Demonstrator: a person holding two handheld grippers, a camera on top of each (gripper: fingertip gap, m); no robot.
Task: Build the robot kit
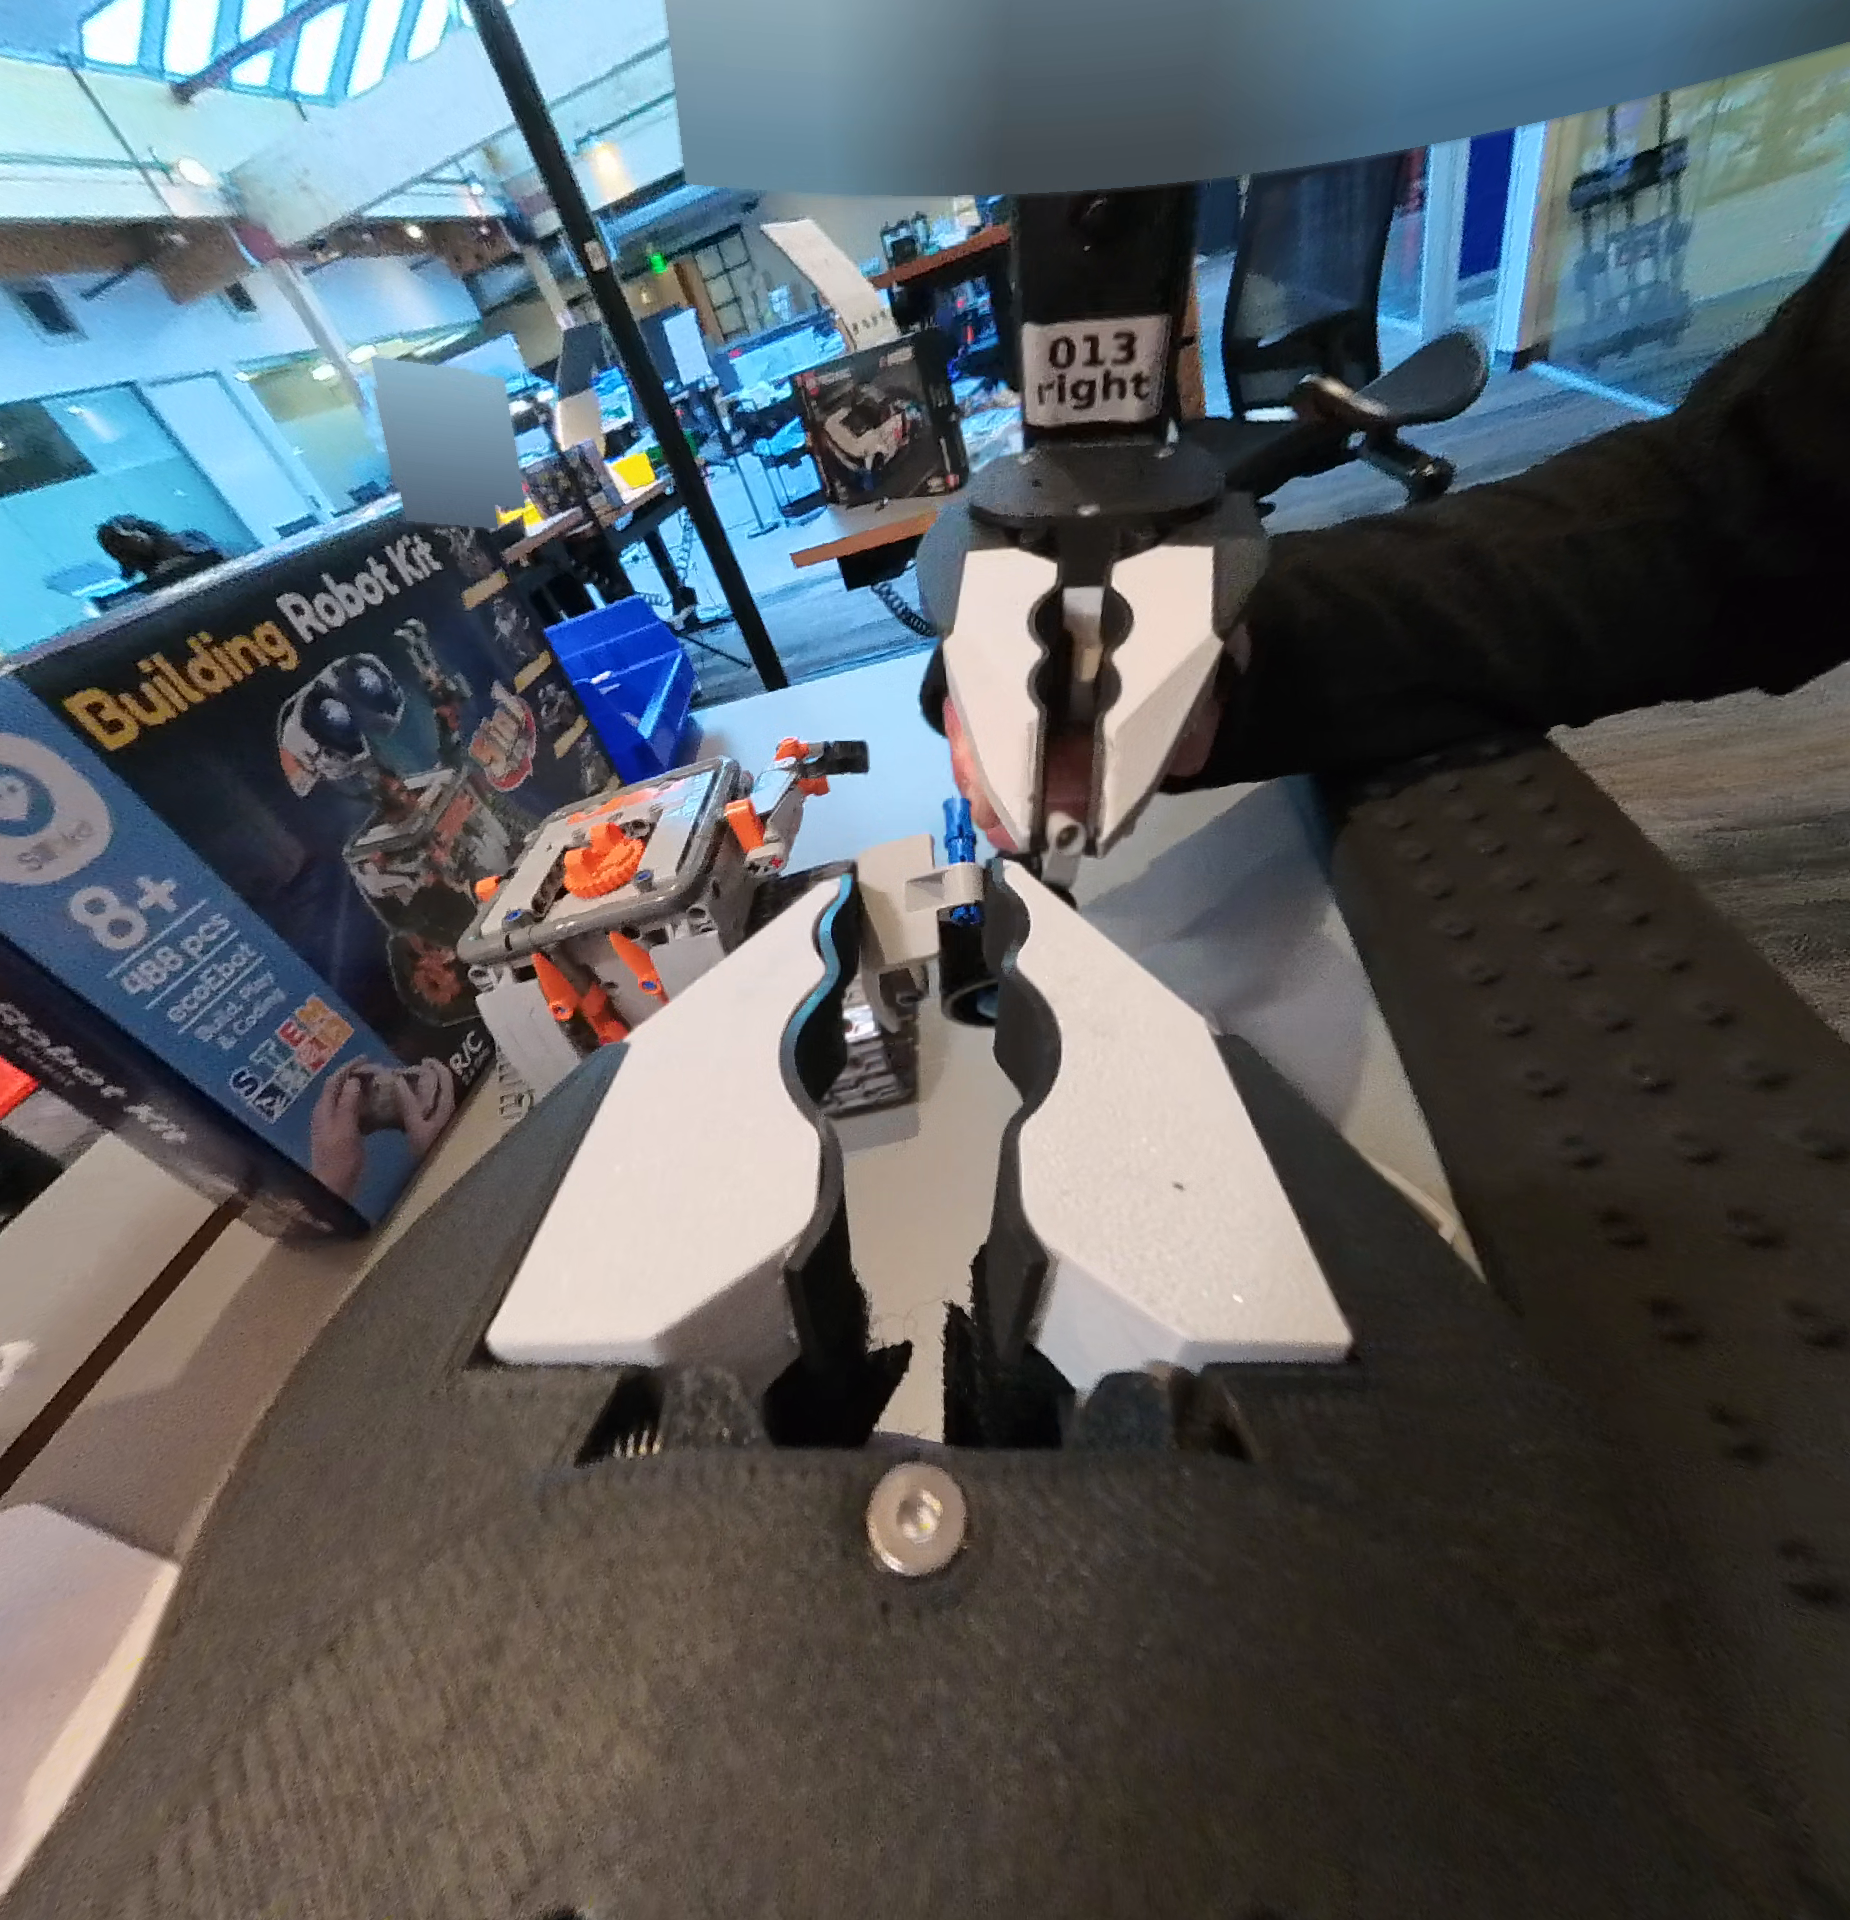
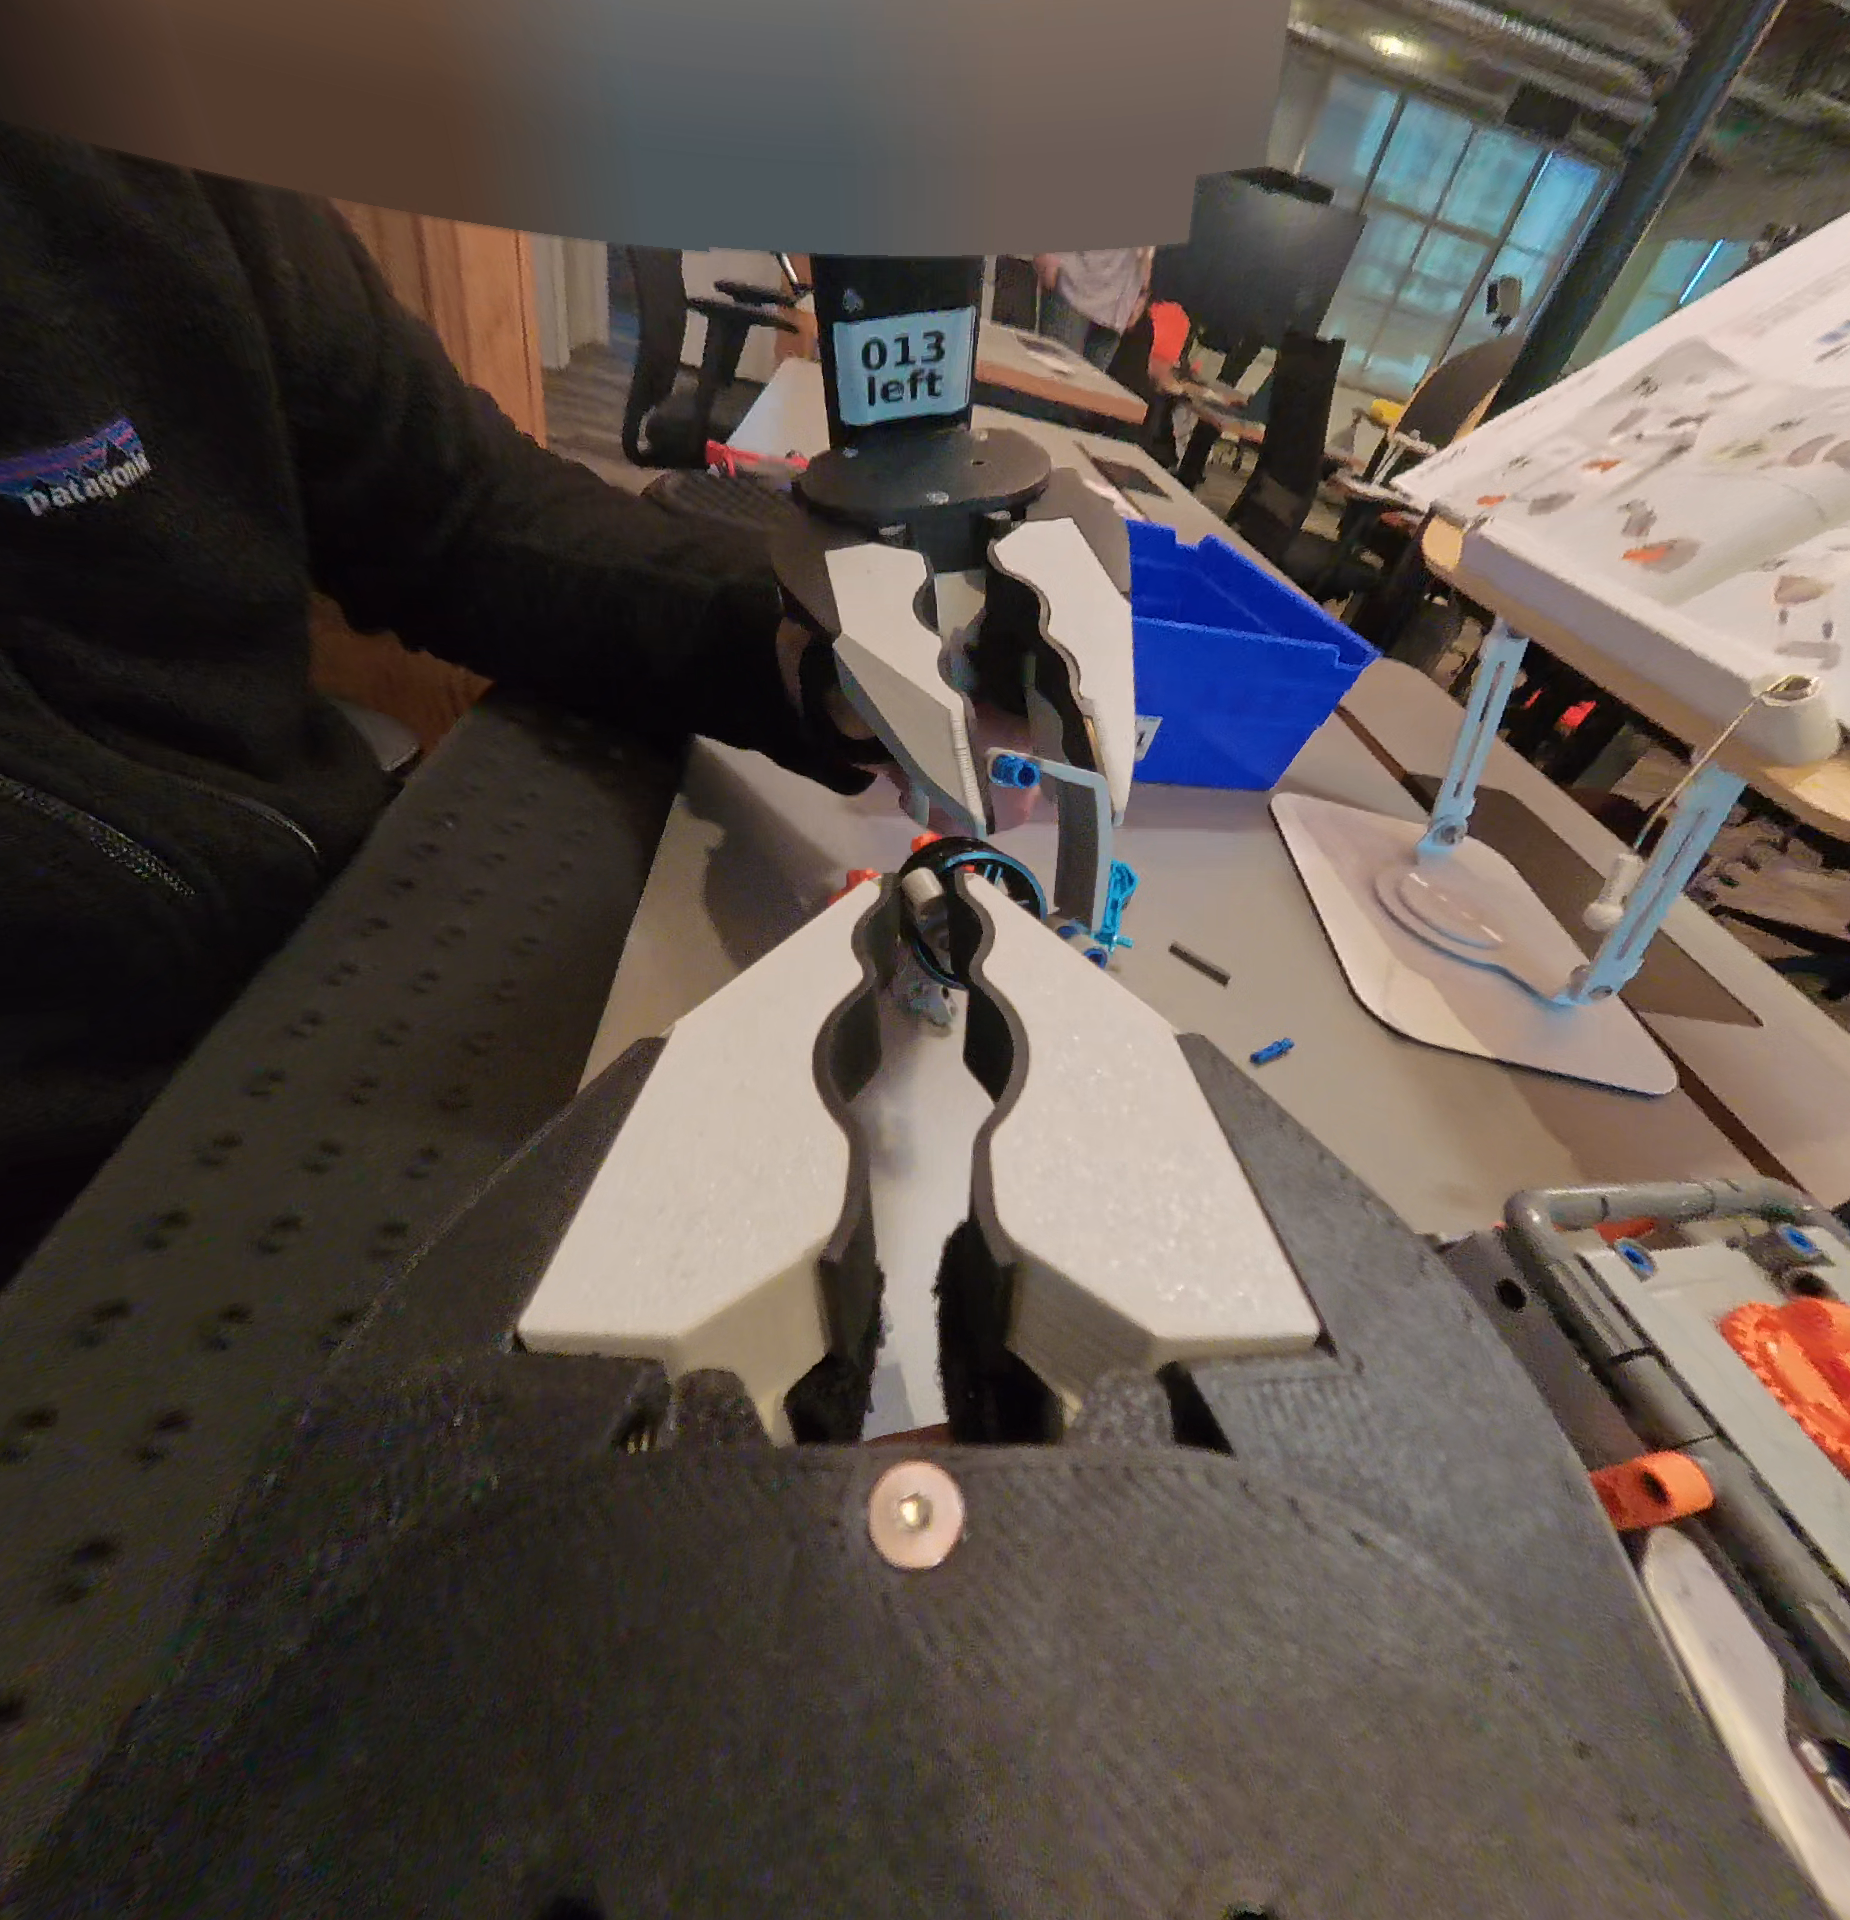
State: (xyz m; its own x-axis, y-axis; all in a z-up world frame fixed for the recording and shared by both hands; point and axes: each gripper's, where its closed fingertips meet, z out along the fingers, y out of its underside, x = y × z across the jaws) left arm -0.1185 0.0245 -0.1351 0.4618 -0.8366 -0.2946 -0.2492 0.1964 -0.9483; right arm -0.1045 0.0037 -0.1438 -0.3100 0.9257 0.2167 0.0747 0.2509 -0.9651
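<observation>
My left gripper is shut on a small grey building-block assembly with a black wheel and a blue pin. The right wrist view shows the left gripper holding the assembly's curved grey arm, with the black wheel ring facing me. My right gripper is shut on a small grey peg, held right at the wheel. In the left wrist view the right gripper points down at the assembly with the peg at its tips.
A partly built grey and orange robot model stands by a kit box on the pale table. A blue bin, a booklet on a stand, a loose blue pin and a black axle lie beyond. A person's black sleeve reaches in. Less than 4 cm separates the two grippers' tips.
</observation>
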